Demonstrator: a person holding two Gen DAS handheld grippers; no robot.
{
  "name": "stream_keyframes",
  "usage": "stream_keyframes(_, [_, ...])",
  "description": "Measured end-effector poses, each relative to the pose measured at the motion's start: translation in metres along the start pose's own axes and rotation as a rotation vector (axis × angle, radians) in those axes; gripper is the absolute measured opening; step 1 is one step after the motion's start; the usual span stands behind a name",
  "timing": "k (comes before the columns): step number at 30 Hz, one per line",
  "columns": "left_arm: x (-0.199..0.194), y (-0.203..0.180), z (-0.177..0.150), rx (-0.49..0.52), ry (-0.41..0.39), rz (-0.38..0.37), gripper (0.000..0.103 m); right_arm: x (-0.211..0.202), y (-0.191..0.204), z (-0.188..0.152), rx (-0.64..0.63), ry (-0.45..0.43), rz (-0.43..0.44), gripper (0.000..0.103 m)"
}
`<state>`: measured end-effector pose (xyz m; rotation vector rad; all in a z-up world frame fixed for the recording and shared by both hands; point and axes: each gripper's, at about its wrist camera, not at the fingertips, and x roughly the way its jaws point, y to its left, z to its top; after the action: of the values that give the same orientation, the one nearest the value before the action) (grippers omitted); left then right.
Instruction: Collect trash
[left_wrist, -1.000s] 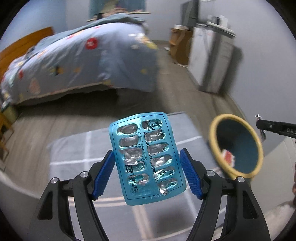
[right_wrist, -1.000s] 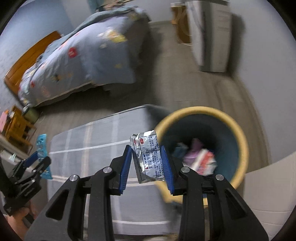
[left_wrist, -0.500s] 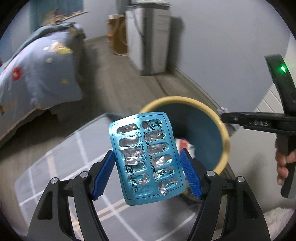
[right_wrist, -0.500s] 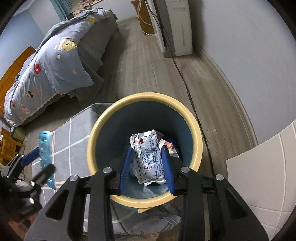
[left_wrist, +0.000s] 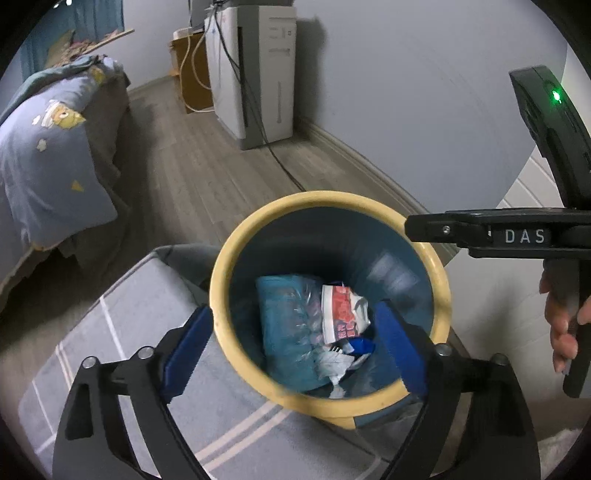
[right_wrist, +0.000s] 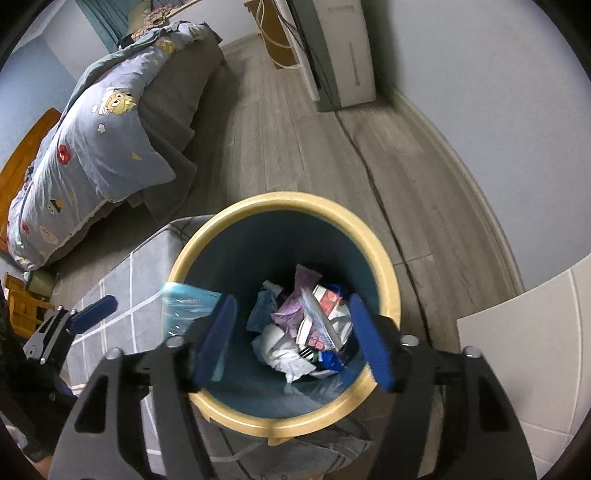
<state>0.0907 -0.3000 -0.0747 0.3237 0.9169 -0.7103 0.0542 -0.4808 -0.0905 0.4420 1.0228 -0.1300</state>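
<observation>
In the left wrist view, the left gripper (left_wrist: 295, 339) hangs over the yellow-rimmed bin (left_wrist: 236, 258) with its jaws opening wide and nothing pressed between the pads, while the blue blister pack (left_wrist: 286, 325), blurred, drops inside beside a red-and-white wrapper (left_wrist: 341, 314). In the right wrist view, the right gripper (right_wrist: 291, 339) is likewise opening, empty, above the trash heap (right_wrist: 299, 332) in the bin. Releasing well probably means keeping both grippers centred over the mouth, clear of the rim, until everything settles.
</observation>
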Motion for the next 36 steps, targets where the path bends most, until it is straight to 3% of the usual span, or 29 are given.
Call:
stream_keyframes(4, [-0.014,0.013,-0.006,-0.033,-0.011,0.006,0.094,-0.007,-0.001,-0.004,-0.011,-0.001,-0.017,0.071])
stream_keyframes(8, [-0.032,0.024,-0.013,-0.078,-0.009,0.025,0.096,-0.023,0.003,-0.013,-0.039,-0.023,-0.041,0.088])
stream_keyframes(12, [-0.056,0.032,-0.025,-0.125,-0.014,0.047,0.098,-0.039,0.012,-0.027,-0.077,-0.035,-0.053,0.098])
stream_keyframes(24, [-0.094,0.024,-0.046,-0.114,-0.016,0.18,0.098,-0.076,0.037,-0.068,-0.185,-0.082,-0.12,0.097])
stream_keyframes(36, [-0.108,0.012,-0.051,-0.096,-0.033,0.162,0.098,-0.085,0.037,-0.089,-0.189,-0.073,-0.128,0.097])
